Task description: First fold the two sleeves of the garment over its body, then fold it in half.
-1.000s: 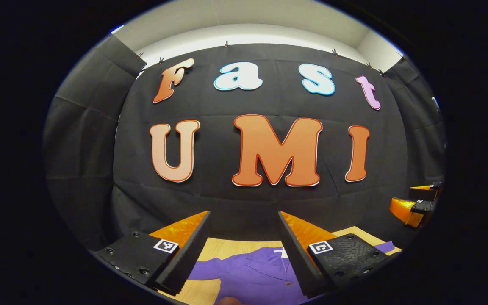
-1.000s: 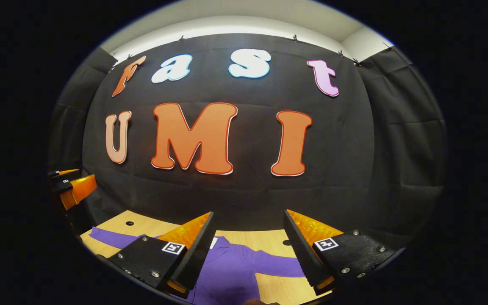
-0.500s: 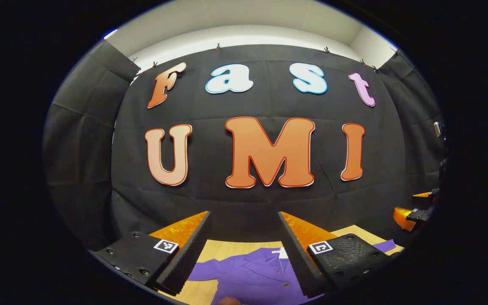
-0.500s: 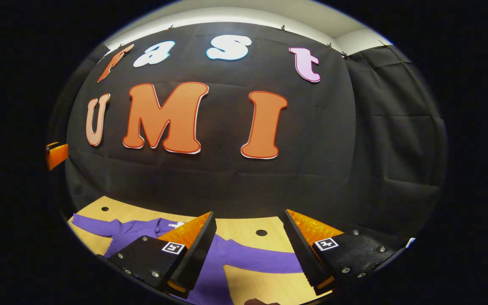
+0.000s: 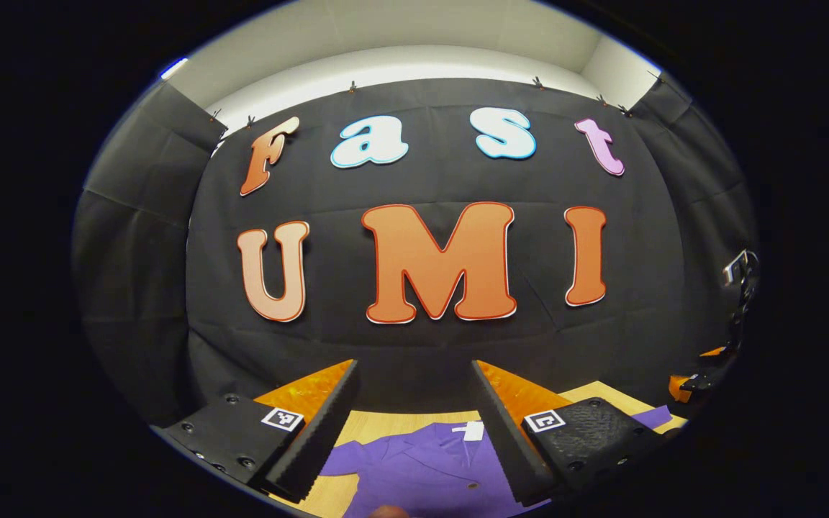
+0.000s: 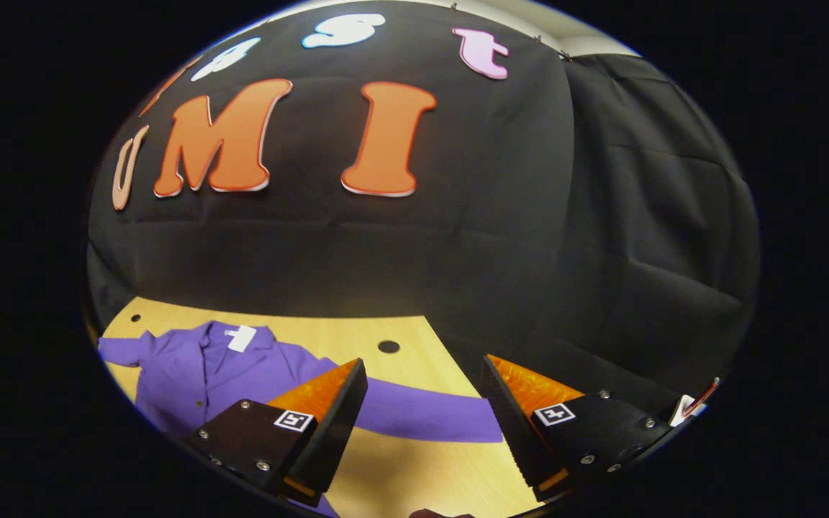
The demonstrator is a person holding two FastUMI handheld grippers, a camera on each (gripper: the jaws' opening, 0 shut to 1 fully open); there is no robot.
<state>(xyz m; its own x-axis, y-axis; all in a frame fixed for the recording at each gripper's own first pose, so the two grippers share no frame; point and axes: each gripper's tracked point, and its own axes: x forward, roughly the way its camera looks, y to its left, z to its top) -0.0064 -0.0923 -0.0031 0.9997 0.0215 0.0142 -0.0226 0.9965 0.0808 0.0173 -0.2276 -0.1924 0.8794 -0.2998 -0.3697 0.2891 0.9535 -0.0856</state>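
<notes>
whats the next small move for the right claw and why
Probably lower the open right claw onto the end of the sleeve lying flat on the table. The purple garment is spread out, neither sleeve folded, and that cuff sits between its fingers.

Garment point(image 6: 191, 374) hem beyond frame edge

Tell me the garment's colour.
Purple shirt, with a white neck tag; clearest in the right gripper view.
</notes>
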